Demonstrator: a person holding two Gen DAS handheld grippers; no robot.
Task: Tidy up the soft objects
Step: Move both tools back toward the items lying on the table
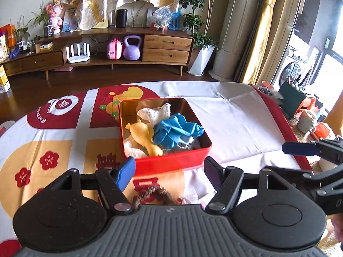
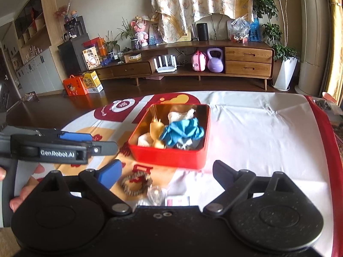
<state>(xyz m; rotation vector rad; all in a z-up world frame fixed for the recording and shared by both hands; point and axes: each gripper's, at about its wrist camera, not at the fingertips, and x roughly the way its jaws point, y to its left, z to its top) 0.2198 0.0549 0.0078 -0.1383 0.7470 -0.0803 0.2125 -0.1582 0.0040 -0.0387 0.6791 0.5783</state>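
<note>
A red tin box [image 1: 171, 161] [image 2: 169, 157] with a gold inside stands on the table. It holds a blue glove [image 1: 175, 131] [image 2: 182, 131], a yellow balloon [image 1: 142, 136] [image 2: 155, 131], a white lace cloth [image 1: 154, 112] [image 2: 182, 114] and a white towel piece [image 1: 134, 147]. A brown hair tie [image 2: 136, 183] [image 1: 150, 193] lies in front of the box. My left gripper [image 1: 169, 171] is open and empty just in front of the box. My right gripper [image 2: 167, 172] is open and empty above the hair tie.
The table carries a red, white and yellow cloth [image 1: 235, 120]. A small clear wrapper [image 2: 155, 194] and a red-and-white card [image 2: 178, 201] lie near the hair tie. Cups and clutter [image 1: 308, 120] sit past the table's right edge. A wooden TV cabinet [image 2: 246, 61] stands behind.
</note>
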